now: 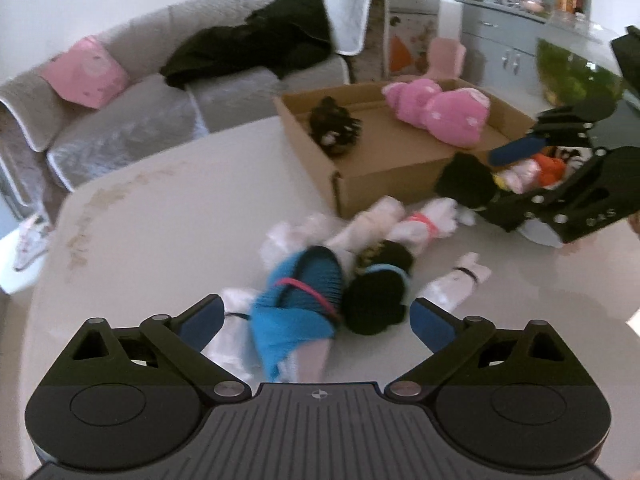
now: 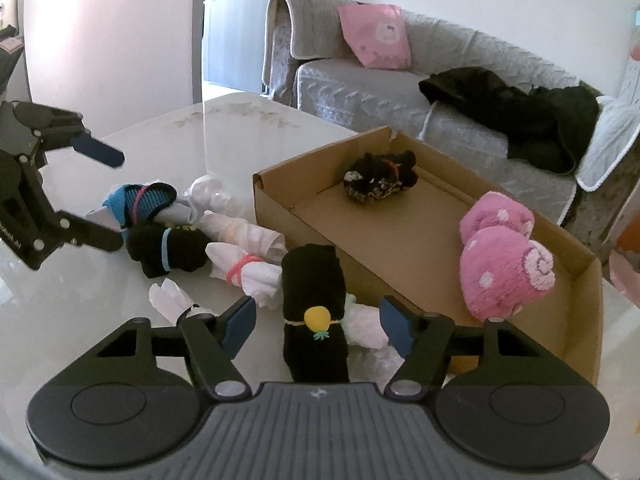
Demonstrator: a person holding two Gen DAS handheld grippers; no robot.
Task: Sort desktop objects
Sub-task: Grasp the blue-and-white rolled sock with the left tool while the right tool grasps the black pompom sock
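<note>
Several rolled sock bundles lie on the white table. In the left wrist view my left gripper [image 1: 316,320] is open around a blue bundle with a pink band [image 1: 296,304], beside a black bundle [image 1: 376,296]. In the right wrist view my right gripper [image 2: 318,326] is open around an upright black bundle with a yellow pineapple band [image 2: 314,300]. The left gripper [image 2: 102,196] shows there at the left, open at the blue bundle [image 2: 136,200]. A cardboard box [image 2: 280,208] holds a pink bundle [image 2: 500,256] and a dark patterned bundle [image 2: 380,178].
White bundles [image 2: 244,232] and a black bundle with a blue band [image 2: 168,250] lie between the grippers. A grey sofa [image 2: 360,84] with a pink cushion and black clothes stands behind the table. A cabinet [image 1: 512,52] stands at the back right.
</note>
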